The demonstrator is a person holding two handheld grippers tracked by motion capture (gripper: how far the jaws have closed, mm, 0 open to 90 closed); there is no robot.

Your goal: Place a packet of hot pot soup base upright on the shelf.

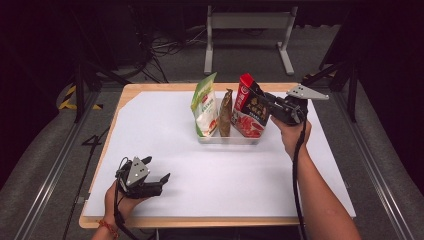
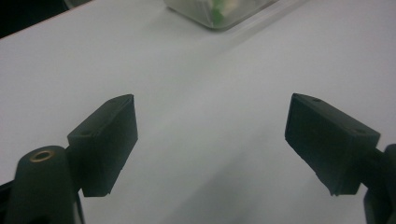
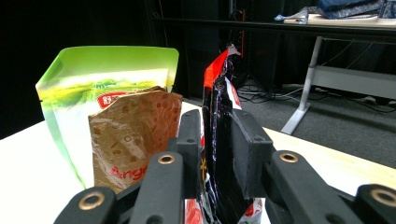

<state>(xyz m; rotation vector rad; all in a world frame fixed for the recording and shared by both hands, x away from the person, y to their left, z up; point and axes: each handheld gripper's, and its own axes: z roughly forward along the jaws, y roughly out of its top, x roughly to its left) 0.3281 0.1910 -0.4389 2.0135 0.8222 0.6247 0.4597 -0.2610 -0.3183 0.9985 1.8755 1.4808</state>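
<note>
The red-and-black snack pouch (image 1: 250, 106) stands at the 3 o'clock end of a clear tray (image 1: 229, 139), which sits toward 12 o'clock from the table's middle. In the right gripper view the pouch's edge runs up between the two black jaws, one jaw flat against each face, its red top corner rising past them toward 12 o'clock. The right gripper (image 1: 268, 102) reaches it from the 3 o'clock side, jaws pressed together on the pouch with only the pouch's thickness between them.

Three pouches stand upright in the one tray: a green-and-white pouch (image 1: 205, 106) at its 9 o'clock end, a brown pouch (image 1: 226, 113) in the middle, and the red-and-black one. In the right gripper view the brown pouch stands just beside the clamped one, at 9 o'clock of the jaws, with the green one behind it. There are two grippers.

The left gripper (image 1: 156, 174) is near the table's 7 o'clock corner, well apart from the tray, held low over the white table cover (image 1: 220, 175). Its jaws stand wide apart and grip nothing; in the left gripper view only bare white surface lies between them, and a corner of the tray shows at 12 o'clock.
</note>
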